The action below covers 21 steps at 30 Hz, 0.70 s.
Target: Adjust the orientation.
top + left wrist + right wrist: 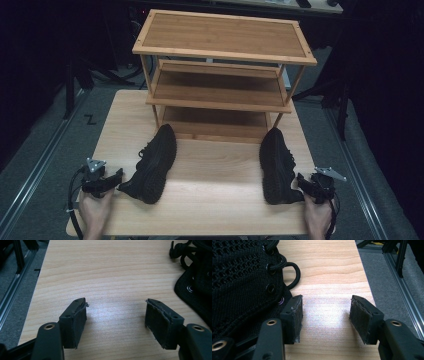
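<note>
Two black lace-up shoes lie on the wooden table (215, 175). The left shoe (152, 162) points toward the rack, its heel near my left gripper (119, 174). That gripper is open over bare wood, and the shoe's edge (197, 282) and laces sit just to its right (116, 312). The right shoe (276, 165) lies beside my right gripper (301, 178). In the right gripper view this gripper (325, 312) is open, empty, with the shoe's mesh side (239, 282) touching or nearly touching its left finger (294, 317).
A three-tier bamboo shoe rack (222, 70) stands at the far half of the table, its shelves bare. Grey carpet and metal rails (45, 150) flank the table. The table's right edge (368, 287) runs close beside my right gripper.
</note>
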Motion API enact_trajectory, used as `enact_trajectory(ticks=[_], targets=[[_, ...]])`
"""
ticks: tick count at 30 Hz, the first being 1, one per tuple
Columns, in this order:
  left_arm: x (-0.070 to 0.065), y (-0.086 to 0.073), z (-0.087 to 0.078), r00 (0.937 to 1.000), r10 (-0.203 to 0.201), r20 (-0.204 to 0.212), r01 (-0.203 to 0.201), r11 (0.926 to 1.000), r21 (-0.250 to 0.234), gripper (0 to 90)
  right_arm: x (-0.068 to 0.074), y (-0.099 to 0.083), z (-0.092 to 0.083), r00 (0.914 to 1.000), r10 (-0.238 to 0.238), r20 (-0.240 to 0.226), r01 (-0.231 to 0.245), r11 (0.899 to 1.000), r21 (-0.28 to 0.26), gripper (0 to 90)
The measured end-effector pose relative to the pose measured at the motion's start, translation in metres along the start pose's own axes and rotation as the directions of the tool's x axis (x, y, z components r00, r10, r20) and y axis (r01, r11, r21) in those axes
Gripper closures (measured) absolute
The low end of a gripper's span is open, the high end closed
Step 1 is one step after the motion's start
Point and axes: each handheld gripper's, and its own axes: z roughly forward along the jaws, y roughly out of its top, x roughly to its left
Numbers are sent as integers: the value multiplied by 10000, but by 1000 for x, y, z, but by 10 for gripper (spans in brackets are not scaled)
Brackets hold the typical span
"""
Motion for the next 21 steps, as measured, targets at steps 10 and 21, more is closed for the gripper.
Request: enact_trajectory(ticks=[10,21], targets=[[0,0,0,10000,49,7,-49,10000,20,329,0,0,0,10000,-55,-66,55,10000,16,418],[0,0,0,9995,102,304,-102,9999,0,329,0,0,0,9997,-52,-221,53,10000,46,386]])
